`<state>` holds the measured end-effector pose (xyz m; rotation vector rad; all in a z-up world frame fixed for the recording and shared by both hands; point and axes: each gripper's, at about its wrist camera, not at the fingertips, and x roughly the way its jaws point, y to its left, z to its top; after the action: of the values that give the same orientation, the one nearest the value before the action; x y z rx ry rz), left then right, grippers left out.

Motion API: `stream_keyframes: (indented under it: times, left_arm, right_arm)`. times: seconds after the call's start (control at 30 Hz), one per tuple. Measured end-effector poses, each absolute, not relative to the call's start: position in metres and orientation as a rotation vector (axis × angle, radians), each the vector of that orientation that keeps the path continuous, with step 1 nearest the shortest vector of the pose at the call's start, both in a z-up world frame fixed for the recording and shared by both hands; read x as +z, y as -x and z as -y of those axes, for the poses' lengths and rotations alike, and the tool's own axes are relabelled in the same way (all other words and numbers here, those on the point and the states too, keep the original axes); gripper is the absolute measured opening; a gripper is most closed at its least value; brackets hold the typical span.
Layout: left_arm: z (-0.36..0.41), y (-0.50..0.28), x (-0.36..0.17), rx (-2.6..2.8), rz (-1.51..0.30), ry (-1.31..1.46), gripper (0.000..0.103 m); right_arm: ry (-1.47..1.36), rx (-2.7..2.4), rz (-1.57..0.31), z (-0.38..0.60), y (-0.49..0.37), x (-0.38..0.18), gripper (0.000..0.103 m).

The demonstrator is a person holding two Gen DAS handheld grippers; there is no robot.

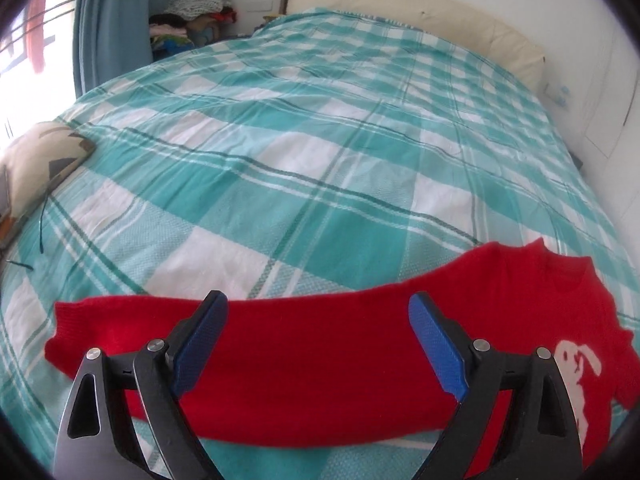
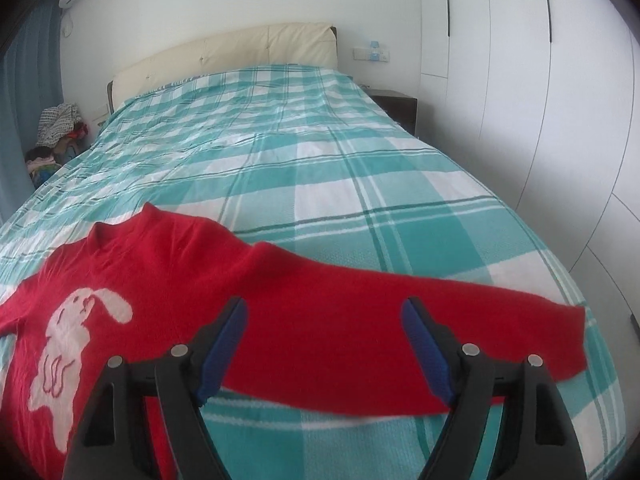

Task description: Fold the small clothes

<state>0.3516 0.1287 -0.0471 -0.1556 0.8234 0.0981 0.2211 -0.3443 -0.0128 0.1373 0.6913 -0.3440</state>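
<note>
A small red sweater (image 1: 320, 356) with a white rabbit (image 1: 578, 376) on its chest lies spread flat on the bed, both sleeves stretched out sideways. My left gripper (image 1: 318, 310) hovers over the left sleeve, jaws wide open, blue pads (image 1: 200, 348) clear of the cloth. In the right wrist view the same sweater (image 2: 172, 280) shows its collar, its rabbit (image 2: 72, 344) and its right sleeve (image 2: 400, 320). Above that sleeve my right gripper (image 2: 324, 314) stands open with nothing between its fingers.
The bed (image 2: 360, 160) carries a teal and white plaid cover with a cream headboard (image 2: 224, 48) at the far end. A patterned cushion (image 1: 36, 164) lies at the bed's left edge. A heap of clothes (image 1: 196, 12) sits by the blue curtain (image 1: 112, 28). White wardrobe doors (image 2: 540, 80) line the right.
</note>
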Motion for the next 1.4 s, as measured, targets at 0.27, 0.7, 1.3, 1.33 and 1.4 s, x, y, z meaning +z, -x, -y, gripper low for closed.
stream_keyframes:
  times: [0.27,0.7,1.3,1.33,1.4]
  left_arm:
    - [-0.125,-0.37,-0.111,0.102,-0.855,0.134,0.103]
    - [-0.122,-0.37,-0.112,0.127,-0.855,0.113,0.103]
    - [-0.121,-0.371,-0.112,0.128,-0.856,0.11,0.103]
    - [-0.121,-0.371,-0.112,0.128,-0.856,0.109,0.103]
    - [-0.121,-0.371,-0.112,0.128,-0.856,0.109,0.103]
  right_arm:
    - [-0.153,-0.365,-0.816,0.356,-0.27,-0.079,0.082]
    - [-0.068,-0.379,-0.884,0.347,-0.281,-0.086,0.103]
    - [-0.068,-0.379,-0.885,0.347,-0.282,-0.086,0.103]
    - [-0.068,-0.379,-0.884,0.346,-0.281,-0.086,0.103]
    - [-0.067,-0.38,-0.885,0.346,-0.281,-0.086,0.103]
